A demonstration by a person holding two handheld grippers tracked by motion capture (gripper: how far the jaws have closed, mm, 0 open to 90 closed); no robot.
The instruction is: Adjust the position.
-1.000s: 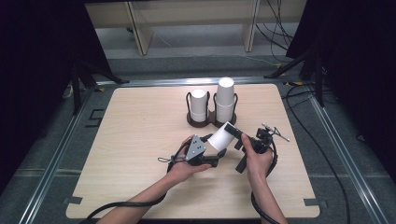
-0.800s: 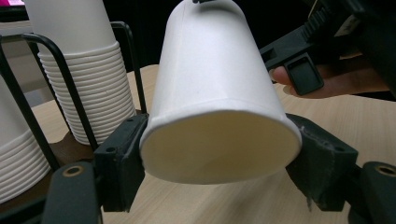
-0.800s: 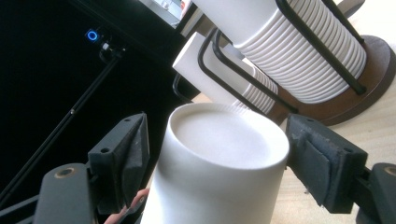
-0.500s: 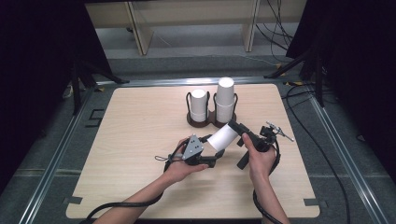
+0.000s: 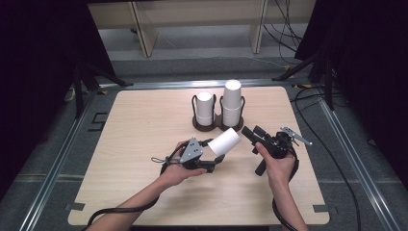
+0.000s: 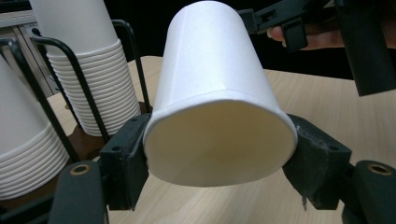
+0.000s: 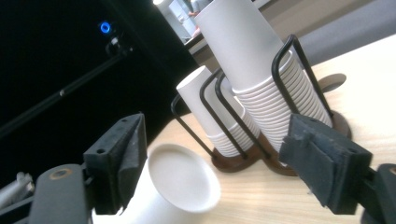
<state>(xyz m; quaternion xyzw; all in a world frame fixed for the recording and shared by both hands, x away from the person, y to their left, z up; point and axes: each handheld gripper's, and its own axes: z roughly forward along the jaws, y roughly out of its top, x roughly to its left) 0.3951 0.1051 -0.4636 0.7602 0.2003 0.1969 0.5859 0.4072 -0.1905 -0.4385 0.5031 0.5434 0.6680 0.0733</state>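
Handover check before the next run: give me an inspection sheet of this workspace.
Surface: light wooden table, bare wood around the work.
Job's things: one white paper cup, tilted, off the table; two stacks of paper cups in a black wire holder at the table's rear middle.
Clutter: nothing seen.
Grippers: left tongs have just been closing, pads pressed on the cup's rim end; right tongs open, the cup's base end beside one pad.
Cables: one cable trails from each gripper; more on the floor behind.
Surroundings: dark drapes, shelving behind.
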